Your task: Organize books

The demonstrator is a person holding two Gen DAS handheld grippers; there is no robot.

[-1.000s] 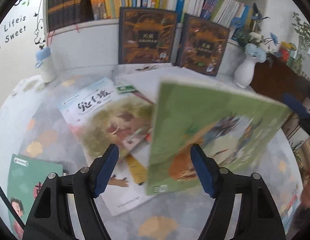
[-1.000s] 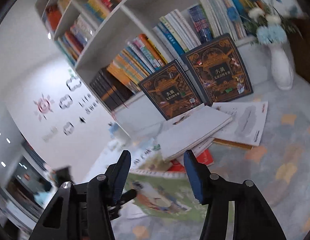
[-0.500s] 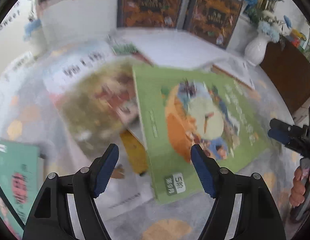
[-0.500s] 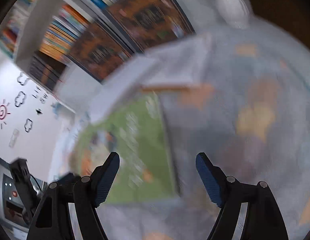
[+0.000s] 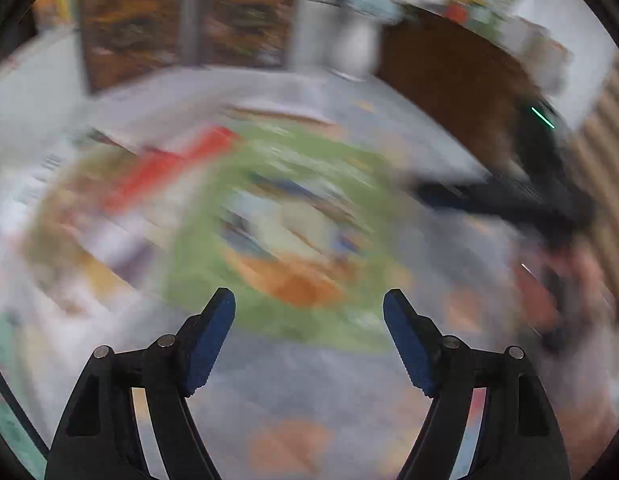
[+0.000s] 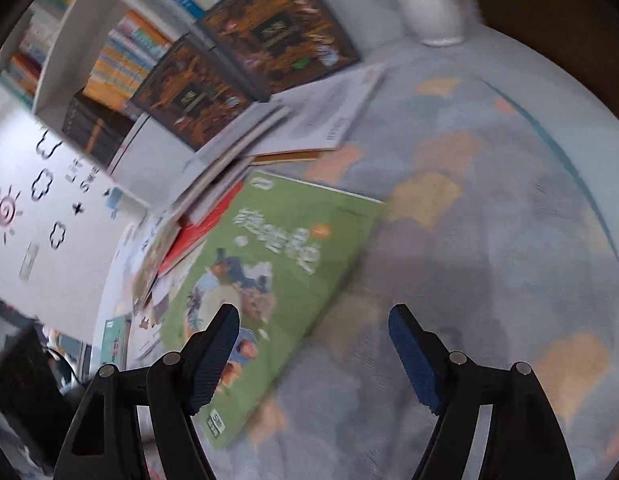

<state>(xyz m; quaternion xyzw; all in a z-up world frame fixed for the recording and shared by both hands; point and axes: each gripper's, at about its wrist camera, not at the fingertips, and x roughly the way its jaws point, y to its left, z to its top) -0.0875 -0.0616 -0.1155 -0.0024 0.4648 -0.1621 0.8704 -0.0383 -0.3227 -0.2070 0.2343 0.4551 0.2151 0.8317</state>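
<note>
Green book (image 6: 269, 280) flat on the table, both grippers open-jawed

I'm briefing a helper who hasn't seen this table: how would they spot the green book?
Start at the white bookshelf with two dark ornate books leaning against it. In front, on the leaf-patterned tablecloth, is a messy pile of books. The green book lies flat at its near edge, the only bright green cover, with a cartoon picture.

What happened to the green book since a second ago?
The green book was up in the air, tilted, a second ago; now it lies flat on the table, partly over the pile. The right gripper has just been opening, nothing between its jaws. The left gripper stayed open. The two dark books stayed leaning.
</note>
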